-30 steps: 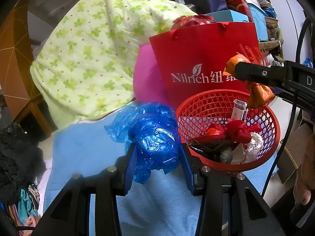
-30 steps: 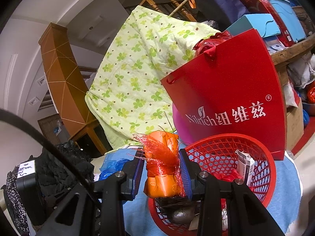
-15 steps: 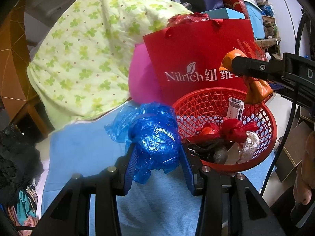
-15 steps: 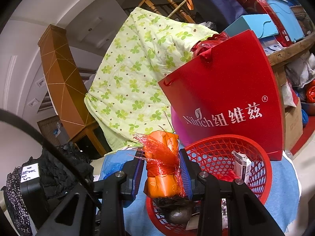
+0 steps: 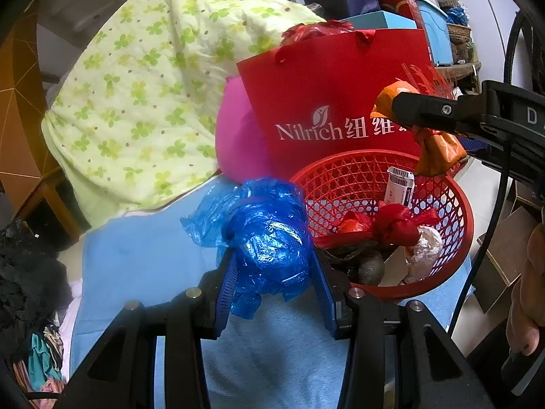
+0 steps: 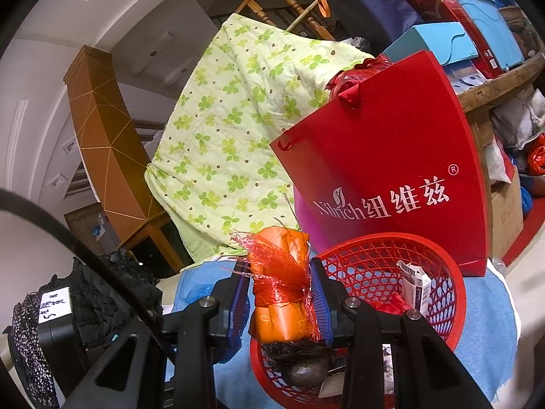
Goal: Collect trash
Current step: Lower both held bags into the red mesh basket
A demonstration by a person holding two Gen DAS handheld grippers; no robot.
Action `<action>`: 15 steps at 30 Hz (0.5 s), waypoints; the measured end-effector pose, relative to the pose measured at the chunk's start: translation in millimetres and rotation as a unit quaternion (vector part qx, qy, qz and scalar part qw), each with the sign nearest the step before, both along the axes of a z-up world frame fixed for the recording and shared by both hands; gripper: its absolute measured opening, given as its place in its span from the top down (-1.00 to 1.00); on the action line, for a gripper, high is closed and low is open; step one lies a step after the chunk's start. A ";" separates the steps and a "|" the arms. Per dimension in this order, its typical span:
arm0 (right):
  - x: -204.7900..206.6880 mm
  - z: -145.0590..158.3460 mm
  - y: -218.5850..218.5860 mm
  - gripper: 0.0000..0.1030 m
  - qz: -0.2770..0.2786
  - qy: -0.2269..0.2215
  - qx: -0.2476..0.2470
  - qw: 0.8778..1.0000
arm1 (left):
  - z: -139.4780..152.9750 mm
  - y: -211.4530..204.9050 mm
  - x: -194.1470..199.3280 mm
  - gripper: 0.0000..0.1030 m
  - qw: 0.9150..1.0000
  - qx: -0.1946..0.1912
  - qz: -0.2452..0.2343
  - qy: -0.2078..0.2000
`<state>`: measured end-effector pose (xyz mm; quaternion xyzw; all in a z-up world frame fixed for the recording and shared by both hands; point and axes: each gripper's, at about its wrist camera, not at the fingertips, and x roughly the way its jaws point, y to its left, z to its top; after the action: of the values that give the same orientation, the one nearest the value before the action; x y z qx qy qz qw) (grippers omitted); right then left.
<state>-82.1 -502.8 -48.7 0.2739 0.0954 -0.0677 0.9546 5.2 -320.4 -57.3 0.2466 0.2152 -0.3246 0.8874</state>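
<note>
A crumpled blue plastic bag [image 5: 269,238] sits squeezed between the blue pads of my left gripper [image 5: 272,272], just left of the red mesh basket [image 5: 456,201]. The basket holds several pieces of trash: a small white carton [image 5: 399,185], a red knotted bag [image 5: 396,226], crumpled foil [image 5: 425,252]. My right gripper [image 6: 281,294] is shut on an orange packet wrapped in red netting [image 6: 279,279], held over the near rim of the basket [image 6: 454,293]. In the left wrist view that packet [image 5: 436,153] hangs above the basket's far right side.
A red paper gift bag [image 5: 327,102] and a pink ball [image 5: 235,143] stand right behind the basket. A green clover-print quilt [image 5: 143,102] is piled at the left. A light blue cloth [image 5: 143,259] covers the surface. Dark clothing [image 5: 24,272] lies at the far left; boxes are stacked behind.
The left wrist view has shifted slightly, so the basket and gift bag sit a bit further left in it. Both grippers keep their hold; the right wrist view is nearly unchanged.
</note>
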 end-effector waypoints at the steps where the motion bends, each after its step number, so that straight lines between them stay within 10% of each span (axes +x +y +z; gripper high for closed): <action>1: 0.1 0.0 -0.1 0.25 0.000 0.001 0.000 1.000 | -0.4 -0.4 -0.3 0.12 1.000 0.000 0.000 0.000; 15: -2.4 -0.5 0.1 0.25 -0.005 0.002 0.001 1.000 | -2.2 -2.9 -1.1 0.12 1.000 0.002 -0.008 0.001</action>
<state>-84.5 -502.7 -49.2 0.2748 0.0963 -0.0727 0.9539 4.1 -323.2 -59.6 0.2494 0.2147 -0.3312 0.8843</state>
